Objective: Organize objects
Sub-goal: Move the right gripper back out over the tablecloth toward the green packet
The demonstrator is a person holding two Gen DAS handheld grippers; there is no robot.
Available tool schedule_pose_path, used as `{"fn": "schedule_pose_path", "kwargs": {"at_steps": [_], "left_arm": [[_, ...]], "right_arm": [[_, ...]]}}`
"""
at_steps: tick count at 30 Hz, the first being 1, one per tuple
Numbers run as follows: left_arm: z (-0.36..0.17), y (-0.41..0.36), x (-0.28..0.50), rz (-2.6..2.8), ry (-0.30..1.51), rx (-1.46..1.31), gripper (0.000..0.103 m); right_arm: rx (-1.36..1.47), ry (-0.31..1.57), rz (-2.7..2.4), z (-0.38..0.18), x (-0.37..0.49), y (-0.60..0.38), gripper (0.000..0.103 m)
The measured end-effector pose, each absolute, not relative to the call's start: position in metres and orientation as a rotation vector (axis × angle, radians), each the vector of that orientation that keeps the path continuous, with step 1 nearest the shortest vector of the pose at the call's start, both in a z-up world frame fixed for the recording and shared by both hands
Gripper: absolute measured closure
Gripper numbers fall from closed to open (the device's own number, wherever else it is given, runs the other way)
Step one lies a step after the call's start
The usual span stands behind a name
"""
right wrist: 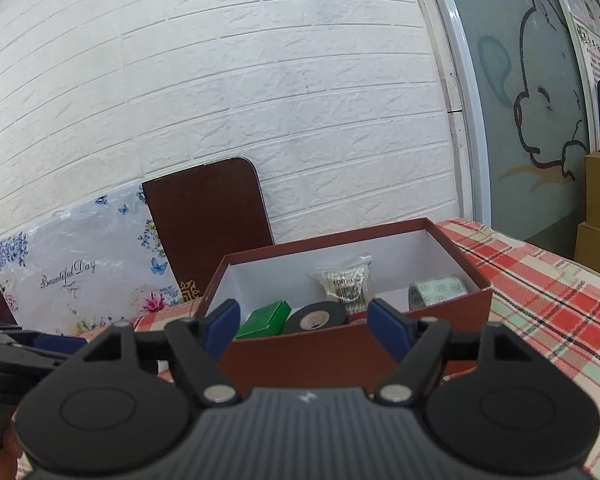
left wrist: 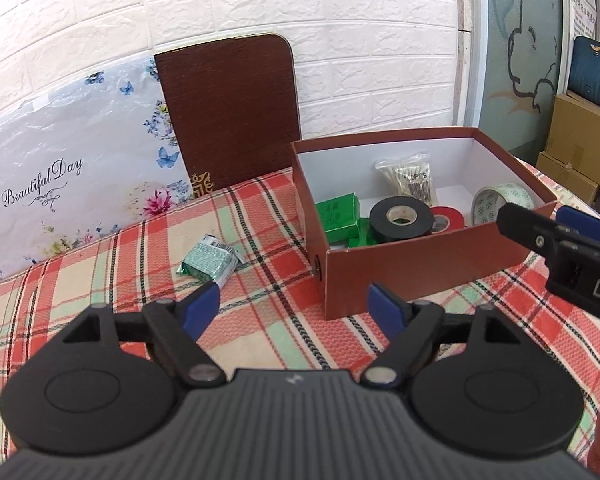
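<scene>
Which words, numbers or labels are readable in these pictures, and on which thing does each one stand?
"Beautiful Day": on the floral panel against the wall.
"100PCS", partly legible: on the clear bag in the red box.
"DA", cut off: on the right tool.
Print on the green boxes, the foil packet and the wall posters: too small.

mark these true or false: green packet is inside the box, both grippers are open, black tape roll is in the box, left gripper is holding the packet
1. The green packet is inside the box. False: it lies on the checked cloth, left of the box.
2. The left gripper and right gripper are both open. True.
3. The black tape roll is in the box. True.
4. The left gripper holds the packet. False: it is empty, short of the packet.
</scene>
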State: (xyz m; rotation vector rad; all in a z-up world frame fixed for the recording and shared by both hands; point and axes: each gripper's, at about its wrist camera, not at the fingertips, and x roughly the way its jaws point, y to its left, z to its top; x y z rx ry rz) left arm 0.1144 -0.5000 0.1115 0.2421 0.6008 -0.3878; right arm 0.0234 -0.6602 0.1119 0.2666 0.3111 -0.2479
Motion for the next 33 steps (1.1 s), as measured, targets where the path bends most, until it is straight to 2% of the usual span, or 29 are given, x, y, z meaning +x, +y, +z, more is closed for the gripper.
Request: {"fn": "schedule_pose_path", "kwargs": {"at_steps": [15,33], "left_arm": [[0.108,-0.496,0.11,-0.377,0.59,0.253,0.012],[0.1,-0.481,0.114,-0.379,0.611,0.231,0.01]], "right_arm": [[0.309,0.351,-0.246,0.104,0.025,-0.665,0.025],[0.285,0.325,-0.29,0.104,0.025,-0.66,0.023]]}}
